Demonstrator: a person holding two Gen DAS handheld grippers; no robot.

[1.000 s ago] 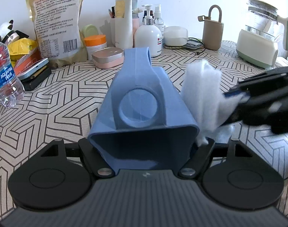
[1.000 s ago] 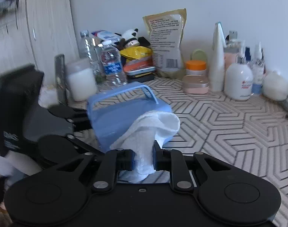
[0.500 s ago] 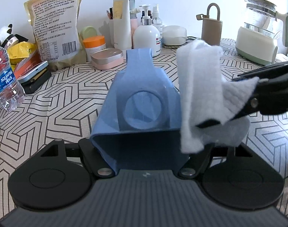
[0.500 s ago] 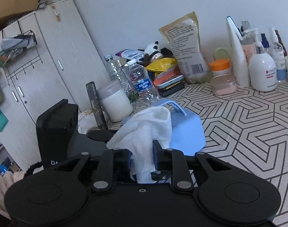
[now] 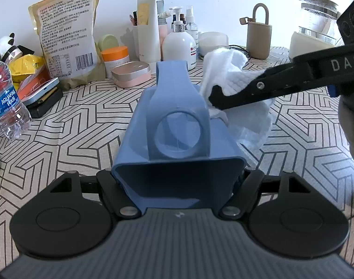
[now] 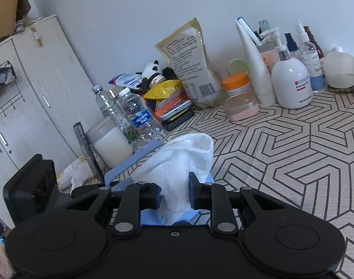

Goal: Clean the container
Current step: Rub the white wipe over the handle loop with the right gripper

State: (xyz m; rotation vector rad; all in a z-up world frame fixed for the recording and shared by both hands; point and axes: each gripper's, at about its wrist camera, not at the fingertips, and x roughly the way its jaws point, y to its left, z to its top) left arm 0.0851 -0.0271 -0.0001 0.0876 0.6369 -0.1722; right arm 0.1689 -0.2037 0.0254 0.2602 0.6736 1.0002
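Blue plastic fills the middle of the left wrist view: the container (image 5: 177, 139) lies on its side, clamped between the left tongs (image 5: 177, 186), its open mouth turned toward the camera and its strap handle (image 5: 173, 79) pointing to the far side of the patterned surface (image 5: 84, 125). What has changed within the last second is the white cloth (image 5: 232, 81). It hung low beside the container's near right corner, then rose alongside the right wall, and now sits up at the far right shoulder, bunched and touching the blue plastic just beside the round window. The right tongs (image 6: 174, 197), pressed together on a fold of that cloth (image 6: 179, 162), have swung in from the right and reach across at a shallow angle. From the right wrist view the cloth hides most of the container, with only the handle and a strip of blue rim showing. The shift reads as a wiping stroke running up the outer right side, so the cleaning seems under way on the exterior; whether the inside has been wiped cannot be told from here. Bottles and jars stand well apart at the far edge.
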